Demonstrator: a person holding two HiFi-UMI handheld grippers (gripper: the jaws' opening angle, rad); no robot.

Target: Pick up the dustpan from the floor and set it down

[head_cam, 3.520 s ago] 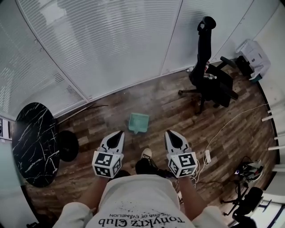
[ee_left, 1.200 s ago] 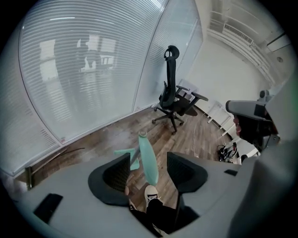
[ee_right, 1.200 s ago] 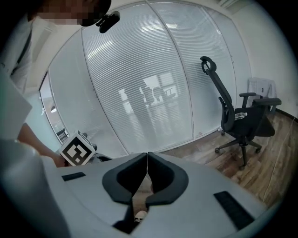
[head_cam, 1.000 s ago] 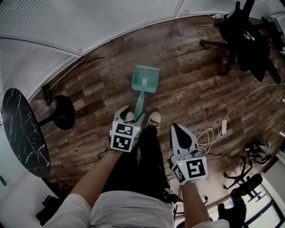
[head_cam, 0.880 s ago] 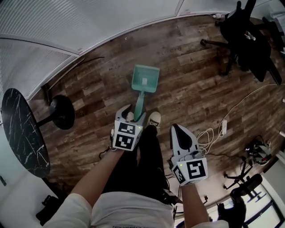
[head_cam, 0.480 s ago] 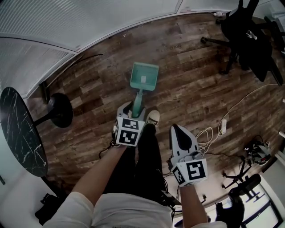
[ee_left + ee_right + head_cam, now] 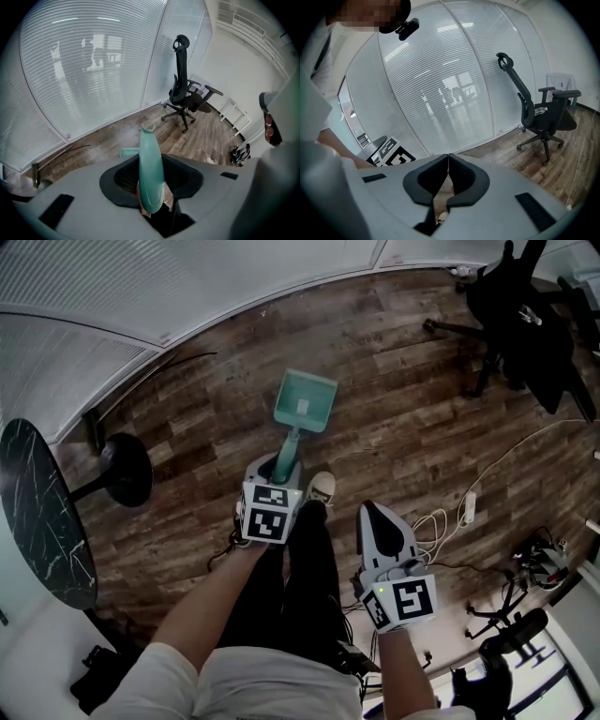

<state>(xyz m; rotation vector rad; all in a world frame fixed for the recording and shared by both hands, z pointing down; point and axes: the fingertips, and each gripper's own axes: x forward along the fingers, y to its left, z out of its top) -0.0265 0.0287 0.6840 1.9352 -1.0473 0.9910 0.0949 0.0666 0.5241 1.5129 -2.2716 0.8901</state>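
At my feet, the right claw point(image 7: 369, 512) hangs empty, its jaws together. Just ahead, the left claw point(image 7: 278, 465) sits lower than a second ago. Its jaws have just been closing and now clamp the handle point(image 7: 151, 173) of the dustpan point(image 7: 305, 404), hiding the handle's near end from my head view. The dustpan lies on the floor point(image 7: 394, 427) with its long axis running away from me, pan end toward the glass wall point(image 7: 187, 287).
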